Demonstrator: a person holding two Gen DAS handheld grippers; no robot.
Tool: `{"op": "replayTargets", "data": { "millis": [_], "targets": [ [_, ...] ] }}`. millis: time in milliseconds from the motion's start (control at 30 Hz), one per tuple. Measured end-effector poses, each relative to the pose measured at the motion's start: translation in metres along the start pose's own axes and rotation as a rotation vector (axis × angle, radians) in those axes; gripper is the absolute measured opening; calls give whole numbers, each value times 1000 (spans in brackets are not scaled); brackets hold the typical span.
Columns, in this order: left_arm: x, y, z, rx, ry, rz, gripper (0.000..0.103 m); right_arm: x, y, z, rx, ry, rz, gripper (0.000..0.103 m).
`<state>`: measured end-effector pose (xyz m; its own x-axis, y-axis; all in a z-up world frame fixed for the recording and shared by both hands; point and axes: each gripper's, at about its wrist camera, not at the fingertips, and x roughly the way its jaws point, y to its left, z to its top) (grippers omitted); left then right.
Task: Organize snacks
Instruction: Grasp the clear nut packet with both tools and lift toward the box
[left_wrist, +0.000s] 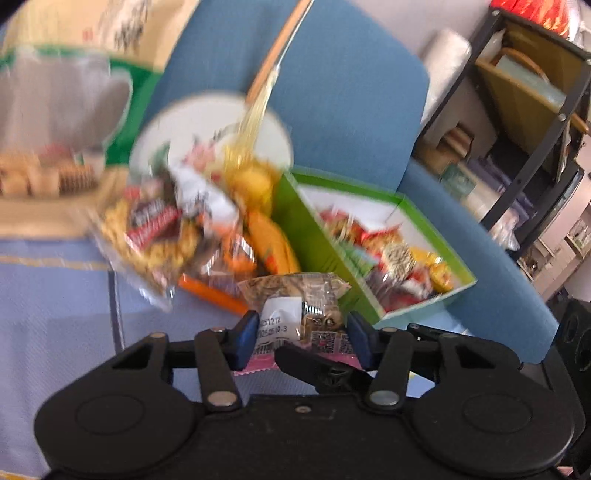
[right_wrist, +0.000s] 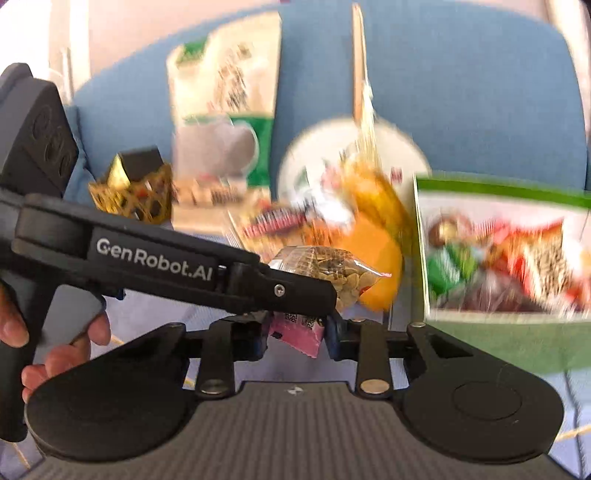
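A clear packet of seeds with a pink end (left_wrist: 295, 314) sits between both grippers. My left gripper (left_wrist: 303, 334) has its blue pads on either side of the packet, closed on it. In the right wrist view my right gripper (right_wrist: 295, 332) is shut on the packet's pink end (right_wrist: 295, 328), and the left gripper's finger (right_wrist: 295, 291) clamps its clear part (right_wrist: 332, 266). A pile of wrapped snacks (left_wrist: 177, 229) lies on a white plate (left_wrist: 207, 122). A green box (left_wrist: 399, 314) holds several more snacks.
A biscuit package (left_wrist: 62, 122) lies at the far left on a lilac cloth (left_wrist: 55, 314). A gold wire basket (right_wrist: 136, 195) stands left of it. A blue chair back (left_wrist: 351, 92) rises behind. A dark shelf rack (left_wrist: 535, 110) stands at the right.
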<state>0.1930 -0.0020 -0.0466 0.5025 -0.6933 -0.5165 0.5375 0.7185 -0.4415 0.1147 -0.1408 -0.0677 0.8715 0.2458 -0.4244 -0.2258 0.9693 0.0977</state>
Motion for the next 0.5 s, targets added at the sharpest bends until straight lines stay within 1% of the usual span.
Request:
{"op": "replayTargets", "data": {
  "millis": [100, 200, 333, 500],
  "targets": [
    [-15, -15, 10, 41, -58, 21, 103, -12, 2, 11, -24, -72, 1, 53],
    [-16, -28, 25, 63, -83, 7, 103, -23, -7, 21, -30, -121, -23, 53],
    [0, -54, 43, 124, -96, 1, 103, -30, -30, 33, 10, -154, -68, 53],
    [33, -78, 62, 160, -95, -57, 103, -35, -62, 43, 44, -193, -158, 53]
  ]
}}
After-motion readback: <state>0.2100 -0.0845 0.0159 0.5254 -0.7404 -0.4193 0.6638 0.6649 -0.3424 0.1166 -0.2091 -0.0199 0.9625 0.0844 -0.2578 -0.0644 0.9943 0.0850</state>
